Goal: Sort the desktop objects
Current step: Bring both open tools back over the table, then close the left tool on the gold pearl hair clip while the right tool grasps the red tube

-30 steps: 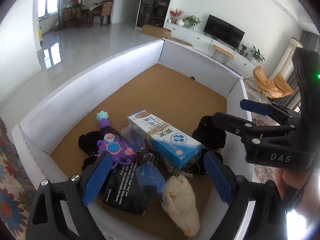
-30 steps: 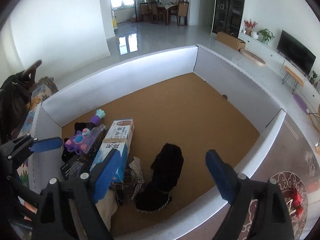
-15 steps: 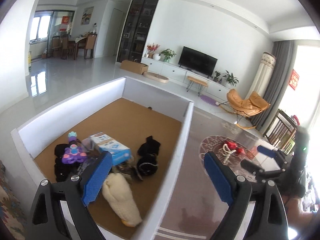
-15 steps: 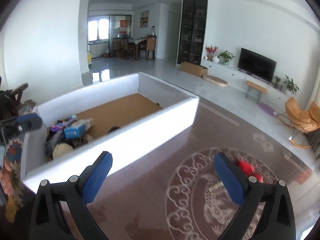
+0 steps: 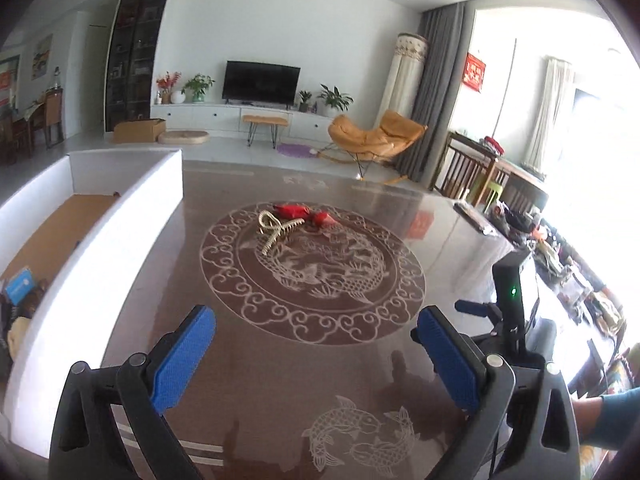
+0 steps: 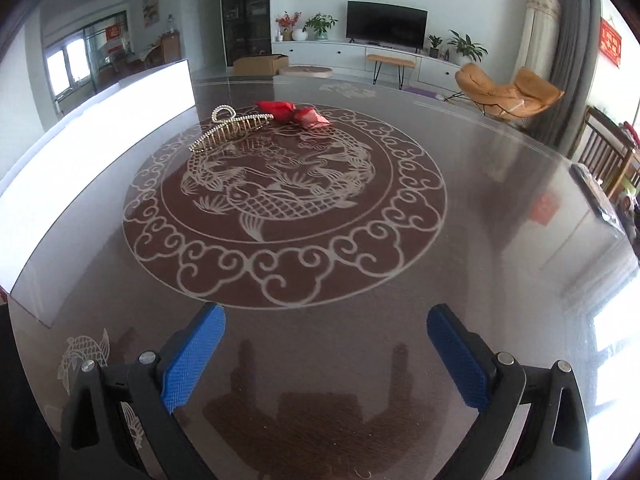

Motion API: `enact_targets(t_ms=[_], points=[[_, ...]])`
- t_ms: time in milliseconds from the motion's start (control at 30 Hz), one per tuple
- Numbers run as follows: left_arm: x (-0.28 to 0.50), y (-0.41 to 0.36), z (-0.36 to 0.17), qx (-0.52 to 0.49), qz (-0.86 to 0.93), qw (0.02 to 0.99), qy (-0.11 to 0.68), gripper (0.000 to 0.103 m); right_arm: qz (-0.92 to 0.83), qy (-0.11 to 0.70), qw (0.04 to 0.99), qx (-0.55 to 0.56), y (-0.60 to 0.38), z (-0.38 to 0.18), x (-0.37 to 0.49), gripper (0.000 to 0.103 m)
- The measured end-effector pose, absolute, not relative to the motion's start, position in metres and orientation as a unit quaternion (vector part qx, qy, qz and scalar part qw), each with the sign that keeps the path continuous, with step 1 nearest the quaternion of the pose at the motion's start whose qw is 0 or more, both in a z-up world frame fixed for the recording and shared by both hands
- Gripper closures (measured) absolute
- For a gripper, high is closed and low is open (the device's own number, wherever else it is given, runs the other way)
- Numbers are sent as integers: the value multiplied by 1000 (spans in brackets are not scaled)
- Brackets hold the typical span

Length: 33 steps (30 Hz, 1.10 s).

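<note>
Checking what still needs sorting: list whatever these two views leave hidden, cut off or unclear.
- Box contents: left wrist view, mostly hidden behind the white box wall and cut by the frame edge; right wrist view shows only the glaring outer wall.
- Red wrapped item: both views, too small to identify.
- Clutter past the table's right edge: left wrist view, overexposed and too small to identify.
- Pearl hair clip: its far side is unseen.

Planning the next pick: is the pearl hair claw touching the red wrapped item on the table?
Touching. In the right wrist view the hair claw's far end overlaps and rests against the red wrapped item.
</note>
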<state>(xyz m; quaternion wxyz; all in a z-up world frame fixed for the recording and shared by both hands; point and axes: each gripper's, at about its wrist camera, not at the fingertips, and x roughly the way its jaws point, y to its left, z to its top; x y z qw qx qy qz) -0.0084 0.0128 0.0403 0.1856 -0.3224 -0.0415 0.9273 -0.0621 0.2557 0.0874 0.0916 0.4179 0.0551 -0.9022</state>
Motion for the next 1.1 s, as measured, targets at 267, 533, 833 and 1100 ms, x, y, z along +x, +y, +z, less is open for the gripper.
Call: enact_targets(t_ms=[267,533,833,1100], points=[[-39,24,-22,-401,902,159,-9,0,-898,34,97,428,254,82,-60,2],[-75,13,-53,-427,896,125,-9,0,-888,31,81,451,253,74,-67,0],[-115,-3,-70,-457,885,87,-20,0,-886,47,78,455,246,74,-65,0],[-130,3,-69,-459,881,110,-15,0,-886,47,78,455,246,74,-65,0]])
